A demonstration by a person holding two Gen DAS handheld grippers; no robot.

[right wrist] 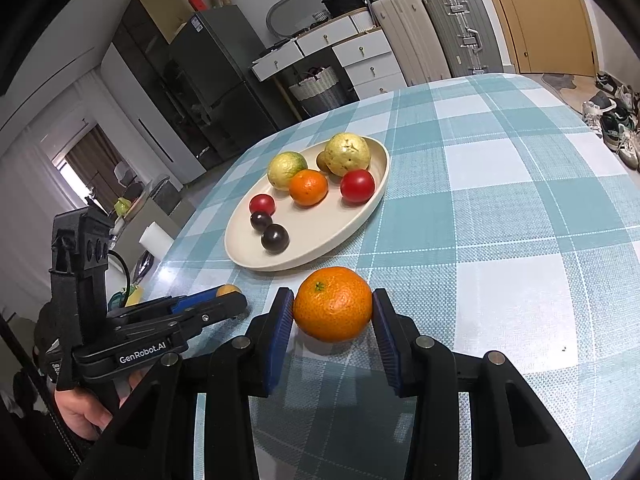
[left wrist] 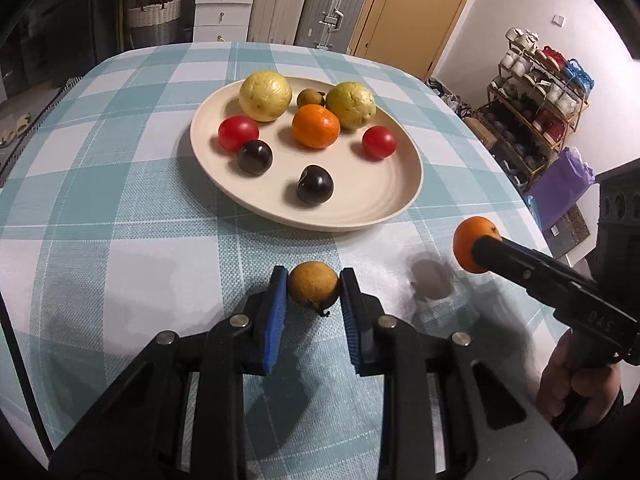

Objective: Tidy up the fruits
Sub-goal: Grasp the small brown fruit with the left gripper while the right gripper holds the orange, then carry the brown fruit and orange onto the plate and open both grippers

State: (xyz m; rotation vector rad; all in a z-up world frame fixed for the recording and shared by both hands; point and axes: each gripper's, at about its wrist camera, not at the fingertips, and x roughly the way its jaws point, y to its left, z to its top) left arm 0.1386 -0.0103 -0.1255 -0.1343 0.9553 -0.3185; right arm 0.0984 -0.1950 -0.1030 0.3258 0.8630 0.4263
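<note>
The left gripper (left wrist: pixel 313 290) is squeezed tight on a small brownish-yellow fruit (left wrist: pixel 313 289). Its blue pads (left wrist: pixel 277 300) press on both sides of it, low over the checked tablecloth (left wrist: pixel 120 200). I cannot tell if the fruit is still touching the cloth.

Next to it, the right gripper (right wrist: pixel 333 308) is clamped on a mandarin orange (right wrist: pixel 333 304) and holds it up off the cloth, just in front of the plate. A hand (left wrist: pixel 576 376) holds that gripper's handle.

A bit farther back sits a cream plate (left wrist: pixel 360 208) with more fruit on it. Two dark plums (left wrist: pixel 315 184) are nearest. Then come two red tomatoes (left wrist: pixel 238 133) and another mandarin (left wrist: pixel 316 126). At the back are two big yellow-green fruits (left wrist: pixel 265 96) with a small brown fruit (left wrist: pixel 310 98) between them.

Behind the table stand suitcases (left wrist: pixel 336 8) and white drawers (left wrist: pixel 224 8).
</note>
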